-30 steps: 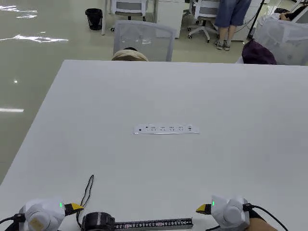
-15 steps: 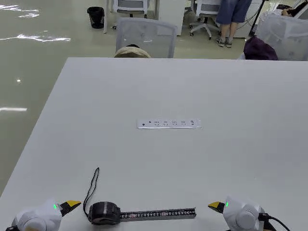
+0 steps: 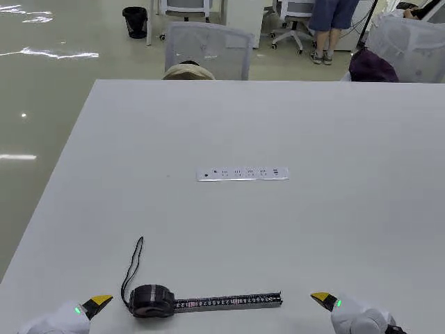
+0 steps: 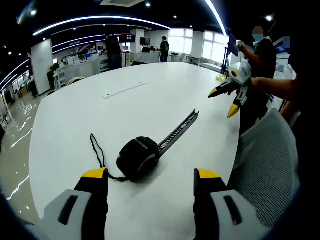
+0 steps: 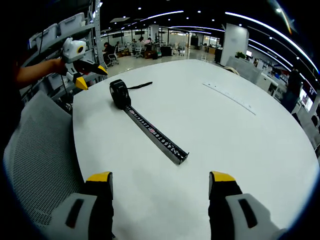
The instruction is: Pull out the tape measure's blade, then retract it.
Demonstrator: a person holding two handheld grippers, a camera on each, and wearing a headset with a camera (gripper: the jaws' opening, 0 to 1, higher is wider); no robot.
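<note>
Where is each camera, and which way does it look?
Head view: on the headset, looking down at the tape measure on the table; left gripper and right gripper tips show.
Left gripper view: on that gripper, facing the case past its open jaws.
Right gripper view: on that gripper, facing the blade's end past its open jaws.
Shared: each gripper view catches the other gripper.

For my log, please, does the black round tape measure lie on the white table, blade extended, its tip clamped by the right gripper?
Not clamped: the right gripper view shows the right gripper open, apart from the blade tip of the black round tape measure; otherwise yes.
</note>
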